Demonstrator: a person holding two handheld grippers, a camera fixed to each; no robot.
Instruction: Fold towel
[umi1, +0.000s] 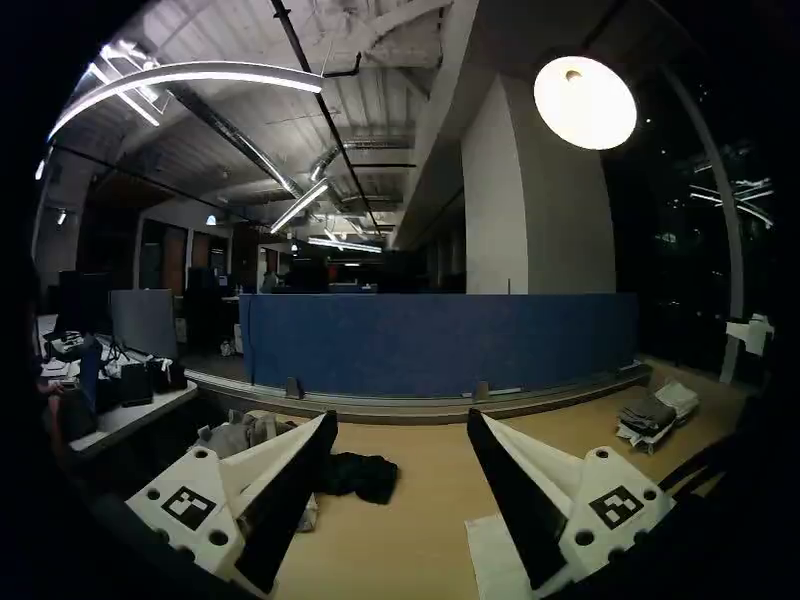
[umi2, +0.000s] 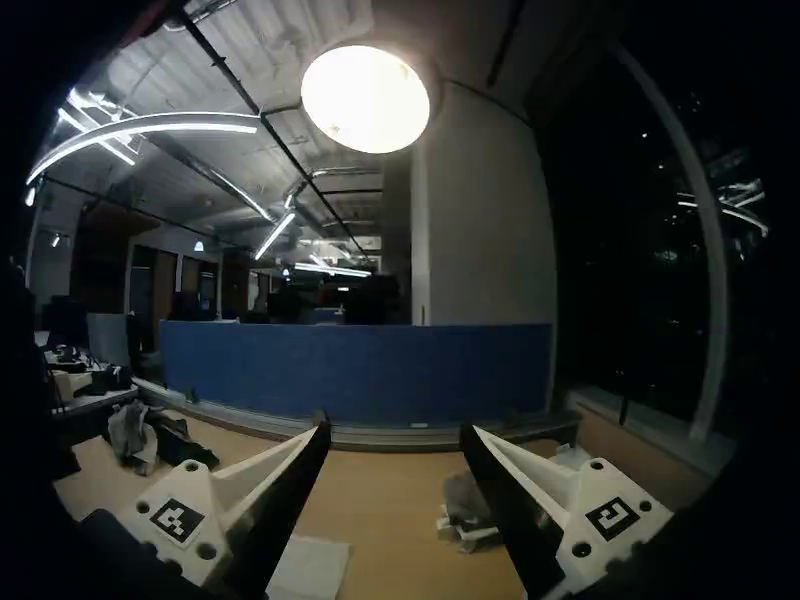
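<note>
1. Partition (umi1: 440, 340): blue, long, runs along the far edge of the table.
2. Pillar (umi1: 535, 200): pale, rises behind the partition at 1 o'clock in the left gripper view.
3. Table (umi1: 420, 500): light wood, under both tools.
4. Lamp (umi1: 585, 102): round, lit. At 1 o'clock in the left gripper view, at 12 o'clock in the right gripper view.
5. Left gripper (umi1: 400, 415): white fingers spread wide, nothing between them, held above the table.
6. Right gripper (umi2: 393, 425): fingers likewise spread wide and holding nothing.
7. Stack (umi1: 655, 410): folded grey and white cloths. At 4 o'clock by the table edge in the left gripper view; in the right gripper view just beside the right finger. Cannot tell whether a tray sits under it.
8. Heap (umi1: 235, 435): loose grey cloth at 8 o'clock.
9. Dark cloth (umi1: 360, 475): crumpled, beside the left finger, seen in the left gripper view.
10. Towel (umi2: 310, 565): pale, flat on the table at 6 o'clock, close below the fingers, apart from the stack. Weave too dim to tell.
</note>
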